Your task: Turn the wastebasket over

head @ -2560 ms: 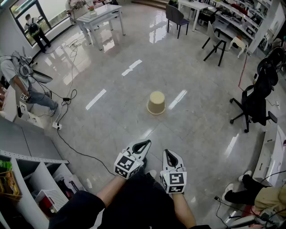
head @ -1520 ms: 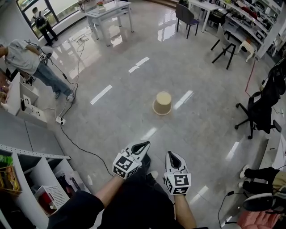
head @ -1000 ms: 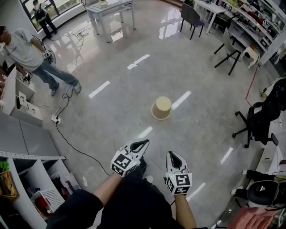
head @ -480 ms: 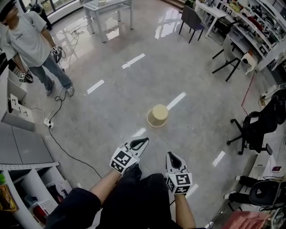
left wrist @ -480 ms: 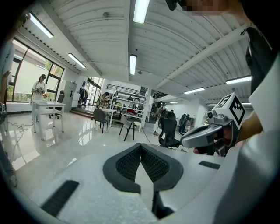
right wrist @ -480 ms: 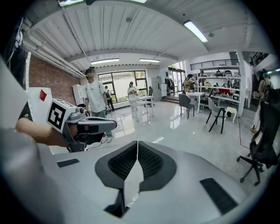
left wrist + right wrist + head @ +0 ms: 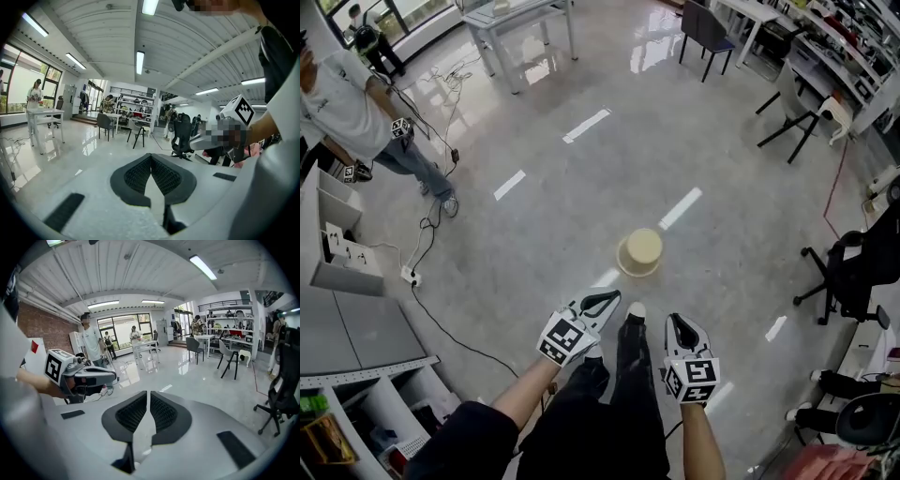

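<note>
In the head view a beige wastebasket (image 7: 640, 253) stands upside down on the glossy grey floor, flat base up and wider rim on the floor. My left gripper (image 7: 600, 302) hangs short of it, below and to its left, jaws shut with nothing held. To the basket's lower right is my right gripper (image 7: 679, 325), also shut and empty. Neither touches the basket. The left gripper view shows the left gripper (image 7: 151, 157) with pads pressed together. The right gripper (image 7: 147, 395) looks the same in its own view. The basket is in neither gripper view.
My own foot (image 7: 635, 311) is stepping forward between the grippers. A person (image 7: 347, 103) stands far left by a floor cable (image 7: 441, 319). Black office chairs (image 7: 853, 272) stand at the right, a white table (image 7: 516, 19) at the back, grey shelving (image 7: 356, 394) at the lower left.
The view has advanced across the floor, so the wastebasket now lies closer to both grippers. A foot has stepped out between them. Both grippers stayed shut.
</note>
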Tool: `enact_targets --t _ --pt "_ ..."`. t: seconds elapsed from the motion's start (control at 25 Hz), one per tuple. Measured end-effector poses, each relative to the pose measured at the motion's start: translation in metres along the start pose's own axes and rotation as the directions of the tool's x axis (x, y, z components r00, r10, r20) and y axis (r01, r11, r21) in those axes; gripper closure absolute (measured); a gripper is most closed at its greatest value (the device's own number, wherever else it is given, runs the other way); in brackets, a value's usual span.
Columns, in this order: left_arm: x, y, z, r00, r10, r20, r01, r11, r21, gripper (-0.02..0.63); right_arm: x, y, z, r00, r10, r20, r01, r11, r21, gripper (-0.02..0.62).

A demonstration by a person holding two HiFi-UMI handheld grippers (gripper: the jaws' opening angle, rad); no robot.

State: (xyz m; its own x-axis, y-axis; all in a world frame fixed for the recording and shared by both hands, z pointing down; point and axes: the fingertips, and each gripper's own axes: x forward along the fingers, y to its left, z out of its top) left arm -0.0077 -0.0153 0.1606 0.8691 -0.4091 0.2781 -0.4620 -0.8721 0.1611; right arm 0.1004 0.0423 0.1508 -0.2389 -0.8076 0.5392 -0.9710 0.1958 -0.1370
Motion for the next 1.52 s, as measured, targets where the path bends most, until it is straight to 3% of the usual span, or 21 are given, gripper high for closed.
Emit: enact_targets --t 0.36,0.56,0.72,0.96,1.12,1.52 --pt "0.078 0.055 0.030 0.999 0.026 0.024 -0.026 1.000 0.002 0.598 0.072 -0.069 0.046 1.000 0.009 0.027 -0.009 1.000 -0.003 0.581" --pt "0.132 0.097 0.014 0.998 0.034 0.057 -0.035 0.999 0.021 0.598 0.135 -0.101 0.048 0.998 0.025 0.053 -0.022 0.999 -0.046 0.581" --pt "0.175 0.127 -0.045 0.998 0.036 0.050 -0.038 0.999 0.027 0.598 0.200 -0.123 0.011 0.997 0.037 0.068 -0.032 0.997 -0.073 0.581" --pt "0.235 0.164 -0.178 0.999 0.045 0.008 -0.046 0.999 0.008 0.598 0.288 -0.164 -0.093 0.997 0.030 0.072 -0.026 0.998 -0.066 0.583" --pt "0.272 0.187 -0.249 0.999 0.042 0.020 -0.042 0.999 0.035 0.598 0.345 -0.198 -0.162 0.997 0.020 0.076 -0.018 0.999 -0.034 0.581" --pt "0.339 0.239 -0.399 0.997 0.068 0.035 -0.070 0.996 0.059 0.598 0.446 -0.242 -0.275 0.993 0.024 0.116 -0.008 0.991 -0.133 0.581"
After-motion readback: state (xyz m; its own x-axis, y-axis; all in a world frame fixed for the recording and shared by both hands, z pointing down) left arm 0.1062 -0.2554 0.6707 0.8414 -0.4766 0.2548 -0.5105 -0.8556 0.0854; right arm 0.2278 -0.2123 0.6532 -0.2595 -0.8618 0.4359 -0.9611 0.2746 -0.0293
